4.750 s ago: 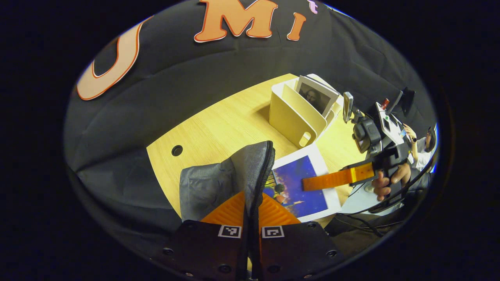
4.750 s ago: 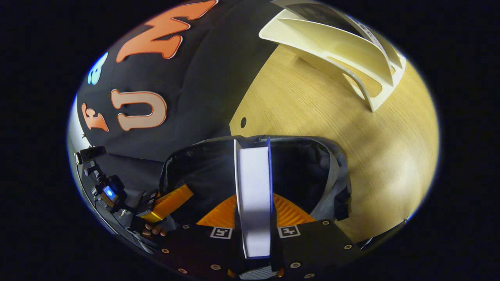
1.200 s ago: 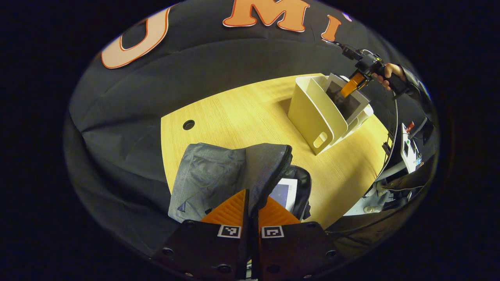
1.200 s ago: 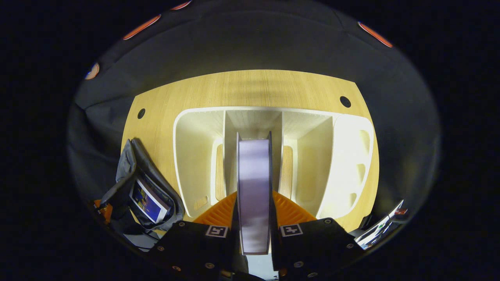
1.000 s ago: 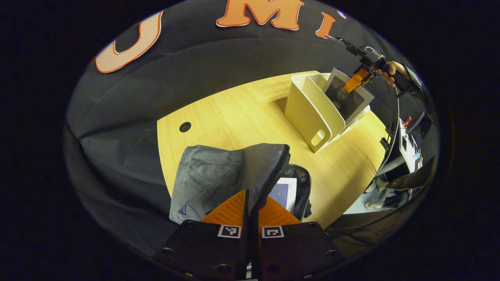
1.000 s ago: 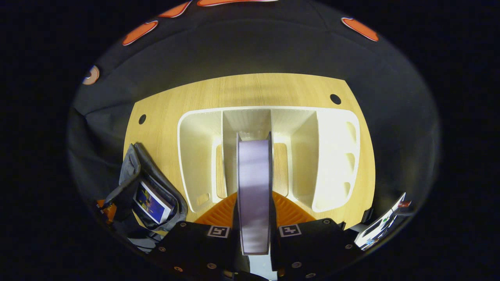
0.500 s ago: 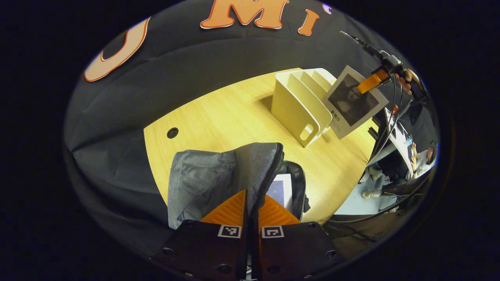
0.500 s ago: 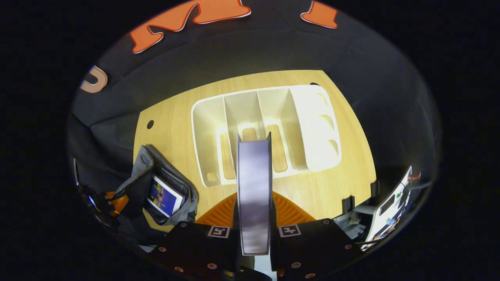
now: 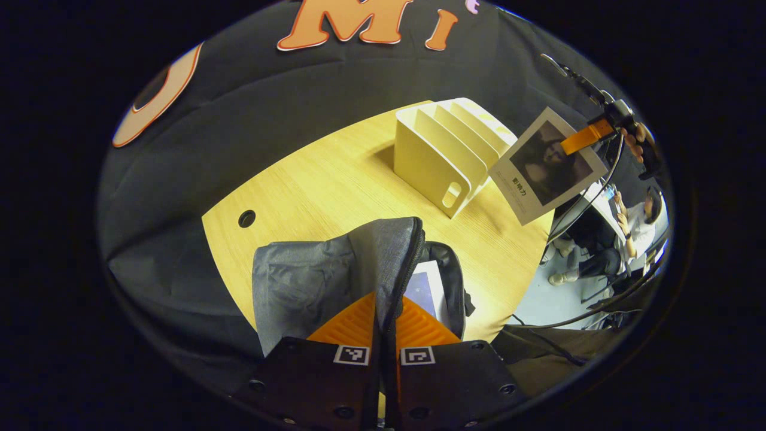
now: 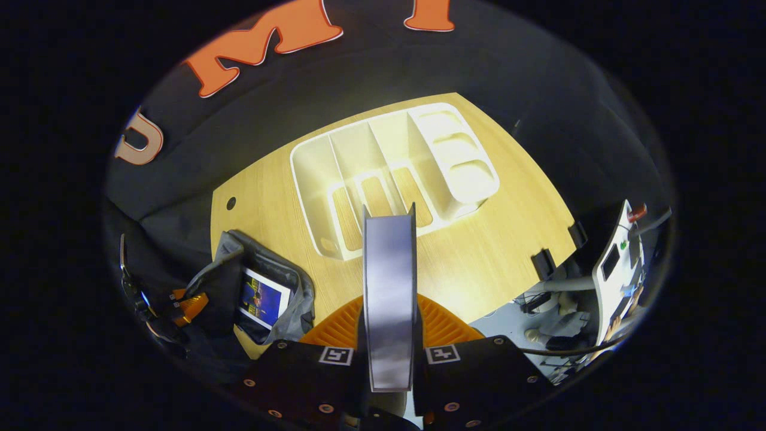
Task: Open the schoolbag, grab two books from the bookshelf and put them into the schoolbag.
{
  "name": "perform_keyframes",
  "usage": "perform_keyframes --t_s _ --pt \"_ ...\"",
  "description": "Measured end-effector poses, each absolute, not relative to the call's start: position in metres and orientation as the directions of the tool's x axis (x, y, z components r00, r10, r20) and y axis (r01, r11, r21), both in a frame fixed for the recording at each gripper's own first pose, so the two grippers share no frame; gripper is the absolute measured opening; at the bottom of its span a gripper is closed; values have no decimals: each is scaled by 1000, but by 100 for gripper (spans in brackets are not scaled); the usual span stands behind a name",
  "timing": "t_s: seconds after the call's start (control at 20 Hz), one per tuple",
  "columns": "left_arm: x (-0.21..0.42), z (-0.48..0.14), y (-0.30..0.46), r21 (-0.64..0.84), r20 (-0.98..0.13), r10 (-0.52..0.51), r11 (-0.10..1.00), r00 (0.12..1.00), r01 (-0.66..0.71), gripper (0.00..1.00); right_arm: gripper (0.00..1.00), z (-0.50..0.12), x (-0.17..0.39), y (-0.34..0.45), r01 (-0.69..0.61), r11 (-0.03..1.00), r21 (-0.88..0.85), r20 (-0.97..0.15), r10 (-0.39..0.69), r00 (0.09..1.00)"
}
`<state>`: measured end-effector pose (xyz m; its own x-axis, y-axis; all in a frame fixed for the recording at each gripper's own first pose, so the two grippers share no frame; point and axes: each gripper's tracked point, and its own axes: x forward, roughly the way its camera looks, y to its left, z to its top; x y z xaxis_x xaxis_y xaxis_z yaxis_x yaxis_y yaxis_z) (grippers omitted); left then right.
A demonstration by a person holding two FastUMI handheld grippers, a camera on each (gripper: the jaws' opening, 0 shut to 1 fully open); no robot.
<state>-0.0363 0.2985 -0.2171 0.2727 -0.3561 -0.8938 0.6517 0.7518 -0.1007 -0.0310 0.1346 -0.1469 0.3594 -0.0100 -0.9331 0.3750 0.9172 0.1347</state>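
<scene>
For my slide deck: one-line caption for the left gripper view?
Left tongs hold the schoolbag open while right tongs carry the second book.

Light wood table (image 9: 335, 179) with 1 round cable hole (image 9: 246, 218) near its left edge. White device (image 10: 613, 263) with a red knob stands off the table's right side, dark cables (image 10: 562, 350) trailing below it. Seated person (image 9: 628, 227) in a white top in the background beyond the table, on a pale floor (image 9: 538, 299).
</scene>
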Motion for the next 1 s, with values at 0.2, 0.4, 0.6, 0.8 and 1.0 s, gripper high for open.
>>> perform_keyframes --t_s 0.2,0.4,0.6,0.8,1.0 --pt "-36 -220 299 -123 -886 -385 732 258 670 5 29 -155 -58 160 436 859 270 -913 84 400" --pt "-41 -220 302 -147 -872 -413 732 262 665 5 29 -151 -71 189 448 775 447 -849 209 485" --pt "-38 -215 305 -147 -865 -420 734 273 663 5 29 -136 -70 208 414 736 535 -793 268 548" --pt "-38 -212 305 -158 -853 -432 748 292 645 5 28 -126 -47 245 351 655 669 -687 366 628" --pt "-38 -207 308 -163 -845 -435 764 310 625 5 29 -145 -36 282 319 612 724 -651 451 610"
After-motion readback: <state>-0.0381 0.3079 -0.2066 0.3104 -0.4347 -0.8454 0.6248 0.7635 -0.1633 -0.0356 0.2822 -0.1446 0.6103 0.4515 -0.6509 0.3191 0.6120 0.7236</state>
